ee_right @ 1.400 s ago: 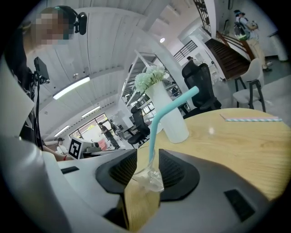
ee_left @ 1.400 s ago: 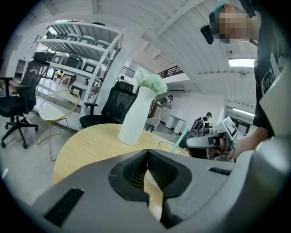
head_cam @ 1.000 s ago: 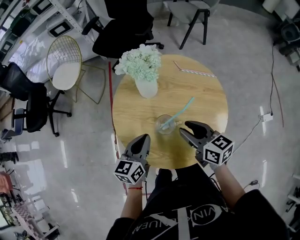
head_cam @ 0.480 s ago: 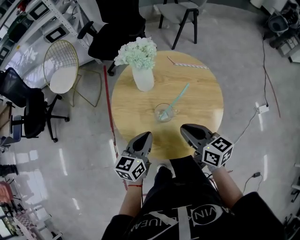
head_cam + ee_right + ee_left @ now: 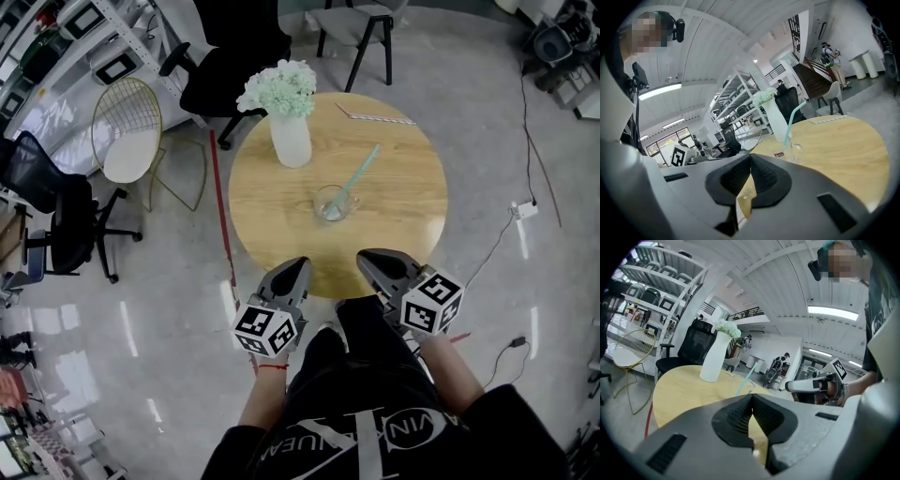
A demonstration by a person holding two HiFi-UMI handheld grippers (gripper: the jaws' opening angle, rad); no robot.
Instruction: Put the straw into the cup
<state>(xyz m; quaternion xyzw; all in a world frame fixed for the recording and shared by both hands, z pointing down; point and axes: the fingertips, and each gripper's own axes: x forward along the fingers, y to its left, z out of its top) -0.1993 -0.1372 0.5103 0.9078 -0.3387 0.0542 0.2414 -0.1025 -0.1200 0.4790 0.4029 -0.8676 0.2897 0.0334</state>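
Straw [image 5: 360, 170] of pale teal stands slanted in the clear cup [image 5: 332, 202], lower end inside the glass, upper end leaning out over the rim toward the far right. The cup sits near the middle of the round wooden counter [image 5: 403, 202]. Beyond it to the left stands a white vase [image 5: 292, 142] of pale flowers [image 5: 279, 87], and a wrapped straw [image 5: 375, 117] lies flat near the far edge.

Both forearms reach forward from the person's body, side by side. The left claw [image 5: 298, 265] and the right claw [image 5: 367, 257] point ahead and slightly down, with their tips at the counter's near edge. Both are well apart from the cup and the straw. Each marker cube [image 5: 265, 330] faces up toward the head camera.

The left claw's ribbed pads are pressed together with nothing between them. The right claw's jaws have just been closing and now meet as well, empty. Past each pair of jaws only the counter top shows.
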